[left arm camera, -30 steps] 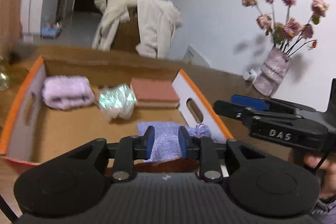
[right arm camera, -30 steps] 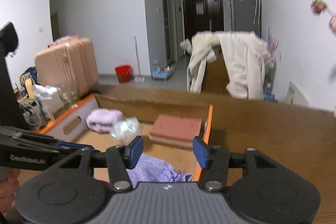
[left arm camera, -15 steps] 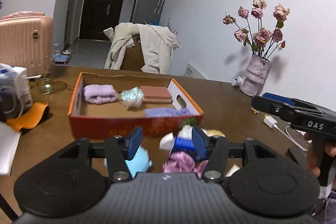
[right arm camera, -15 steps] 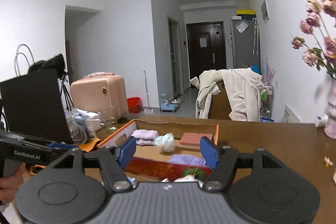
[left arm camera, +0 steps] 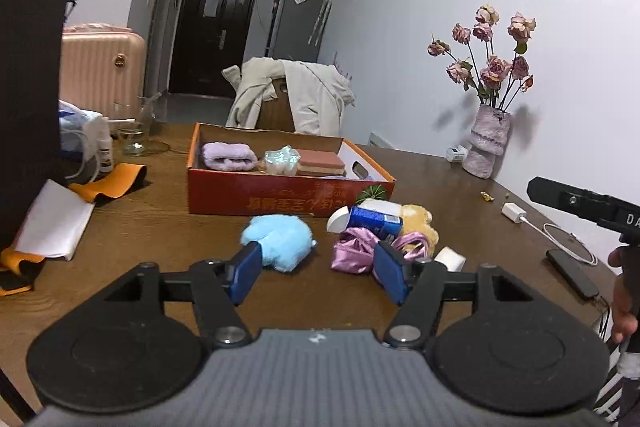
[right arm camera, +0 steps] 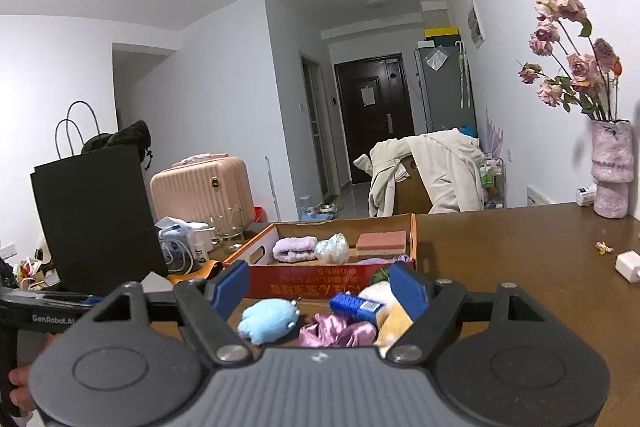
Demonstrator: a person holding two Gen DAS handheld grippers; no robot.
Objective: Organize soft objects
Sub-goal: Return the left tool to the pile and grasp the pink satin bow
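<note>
Grippers are both hovering wide apart and empty: left gripper [left arm camera: 318,277], right gripper [right arm camera: 320,287]. Blue plush toy [left arm camera: 278,241] and pink satin scrunchie [left arm camera: 358,255] are lying on the wooden table [left arm camera: 160,227], just before the orange cardboard box [left arm camera: 280,195].

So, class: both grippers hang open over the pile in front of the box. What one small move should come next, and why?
Probably lower the left gripper onto the light blue plush and close. Its jaws stand open and empty just short of it, the plush lies apart from the other soft things, and the orange box behind has room.
</note>
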